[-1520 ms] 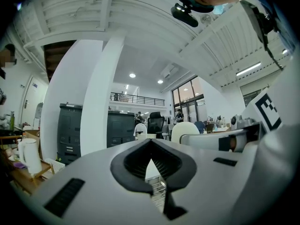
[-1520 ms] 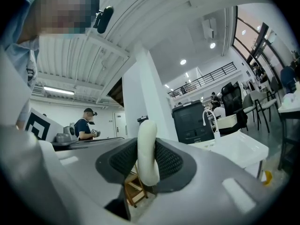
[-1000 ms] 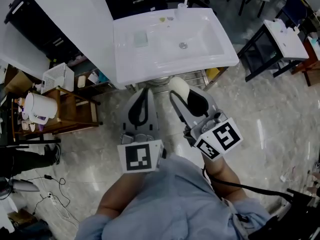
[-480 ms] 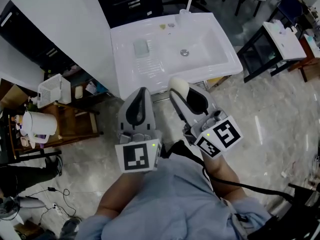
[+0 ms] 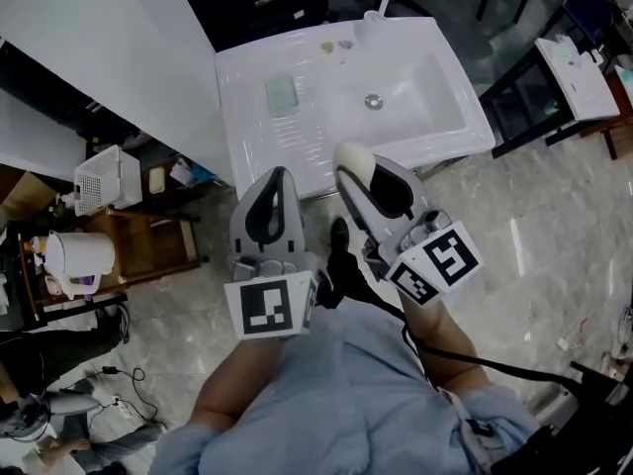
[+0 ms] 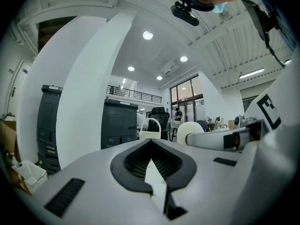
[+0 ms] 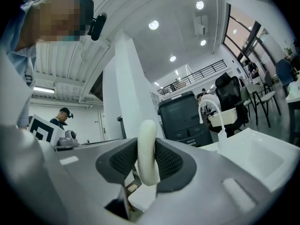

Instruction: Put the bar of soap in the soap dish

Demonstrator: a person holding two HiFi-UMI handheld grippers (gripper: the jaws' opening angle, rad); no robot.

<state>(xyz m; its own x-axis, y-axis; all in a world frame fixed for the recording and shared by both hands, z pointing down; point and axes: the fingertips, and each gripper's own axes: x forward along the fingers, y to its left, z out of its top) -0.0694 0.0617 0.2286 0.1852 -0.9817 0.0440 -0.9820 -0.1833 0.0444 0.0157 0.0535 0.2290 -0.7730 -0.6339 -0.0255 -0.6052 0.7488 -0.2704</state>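
While the right gripper (image 7: 148, 146) clamps the cream oval bar of soap (image 7: 147, 170) edge-on, the left gripper (image 6: 151, 142) is closed and empty. Only the head view shows the pale green square soap dish (image 5: 282, 95), at eleven o'clock from the soap.

White washbasin (image 5: 420, 135) — green soap dish (image 5: 282, 95) on its ledge.

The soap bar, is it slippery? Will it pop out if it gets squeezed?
Probably firm: the soap bar looks undented between the right gripper's shut jaws. Its smooth, curved edge looks slippery, so a hard squeeze might squirt it out. The ribbed pads likely help grip.
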